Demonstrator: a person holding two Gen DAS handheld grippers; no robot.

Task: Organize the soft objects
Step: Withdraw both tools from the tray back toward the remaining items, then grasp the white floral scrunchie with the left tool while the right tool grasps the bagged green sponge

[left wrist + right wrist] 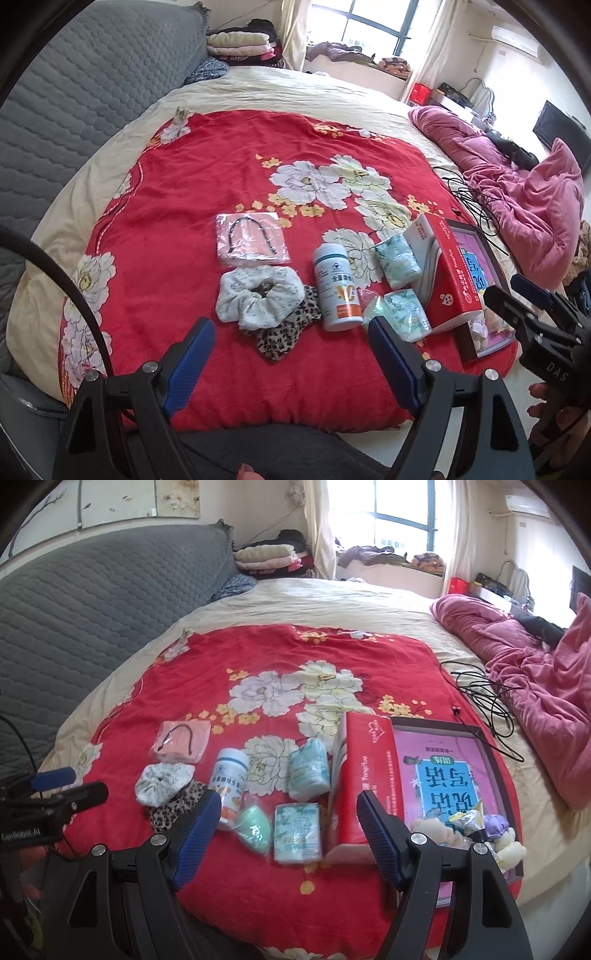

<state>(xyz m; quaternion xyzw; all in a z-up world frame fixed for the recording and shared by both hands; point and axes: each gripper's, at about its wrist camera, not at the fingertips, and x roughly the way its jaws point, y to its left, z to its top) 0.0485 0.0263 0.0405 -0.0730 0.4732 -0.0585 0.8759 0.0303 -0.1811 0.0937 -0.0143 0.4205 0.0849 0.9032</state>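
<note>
A bedroom: I work over a bed under a red floral blanket. Nearest me, my left claw and right claw both hang spread wide, grasping nothing. Just beyond them lie the loose soft things: a leopard scrunchie under a white scrunchie, a green sponge in its wrapper, two tissue packs, beside a hard vitamin bottle. Farther back sits a pink bagged item. To the right, past a red tissue box, the tray already holds a few fluffy pieces. I judge sorting barely begun; most remains.
</note>
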